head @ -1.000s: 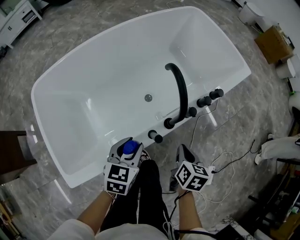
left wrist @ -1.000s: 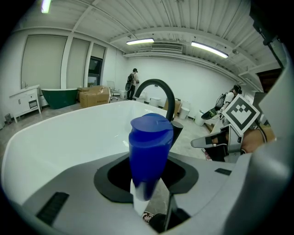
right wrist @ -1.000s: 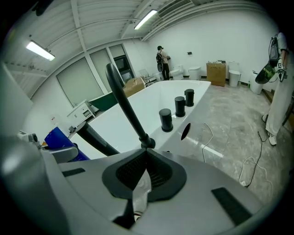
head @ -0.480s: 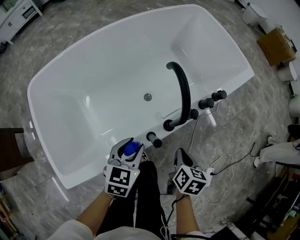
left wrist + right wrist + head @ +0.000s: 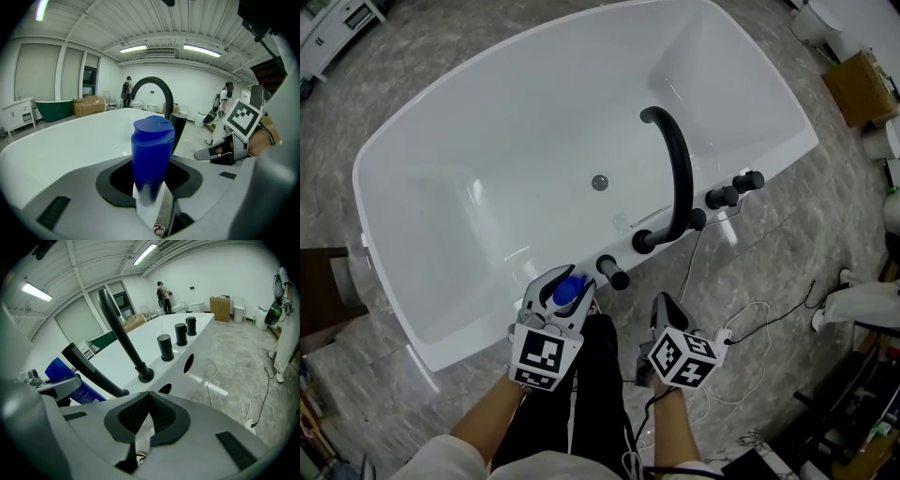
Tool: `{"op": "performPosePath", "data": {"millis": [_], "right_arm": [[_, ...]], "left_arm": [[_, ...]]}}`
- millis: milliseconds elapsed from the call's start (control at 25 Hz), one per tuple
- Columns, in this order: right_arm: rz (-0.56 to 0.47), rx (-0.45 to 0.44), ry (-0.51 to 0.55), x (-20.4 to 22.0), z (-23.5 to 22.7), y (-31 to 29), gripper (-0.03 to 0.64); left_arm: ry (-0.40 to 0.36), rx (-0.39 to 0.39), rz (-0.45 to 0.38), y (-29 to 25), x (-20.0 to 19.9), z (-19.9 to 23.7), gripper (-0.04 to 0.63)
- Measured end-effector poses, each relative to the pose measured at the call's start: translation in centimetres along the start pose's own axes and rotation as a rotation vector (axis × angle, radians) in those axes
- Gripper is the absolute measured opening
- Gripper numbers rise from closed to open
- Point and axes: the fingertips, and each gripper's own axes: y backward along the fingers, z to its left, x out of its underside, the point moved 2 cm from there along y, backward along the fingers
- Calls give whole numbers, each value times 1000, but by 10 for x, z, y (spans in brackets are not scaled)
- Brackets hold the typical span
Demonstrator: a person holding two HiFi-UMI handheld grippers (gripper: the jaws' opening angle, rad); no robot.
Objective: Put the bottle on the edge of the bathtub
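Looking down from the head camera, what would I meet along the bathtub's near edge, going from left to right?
Blue bottle held in the left tongs → short black handle → curved black spout → three black knobs.

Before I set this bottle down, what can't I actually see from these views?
1. The bottle below its blue cap: in the left gripper view it is sunk between the jaws of the left hand-held gripper; the head view shows only the cap.
2. The gap between the bottle's base and the bathtub rim: in the head view the gripper itself covers it.
3. The label print: in the right gripper view it is too small and partly behind a jaw.
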Motion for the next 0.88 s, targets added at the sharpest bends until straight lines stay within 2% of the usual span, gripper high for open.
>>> {"op": "performPosePath", "data": {"millis": [160,720,880], "right_arm": [[8,0,-4,6,0,-1,26],[25,0,7,13,2,-5,26],[32,1,7,15,2,-7,26]], "left_arm": [[-41,4,-31,0,-1,-2,164],[-47,21,-51,-4,8,-4,164],[-94,24,-38,-5,11,-9,164]]}}
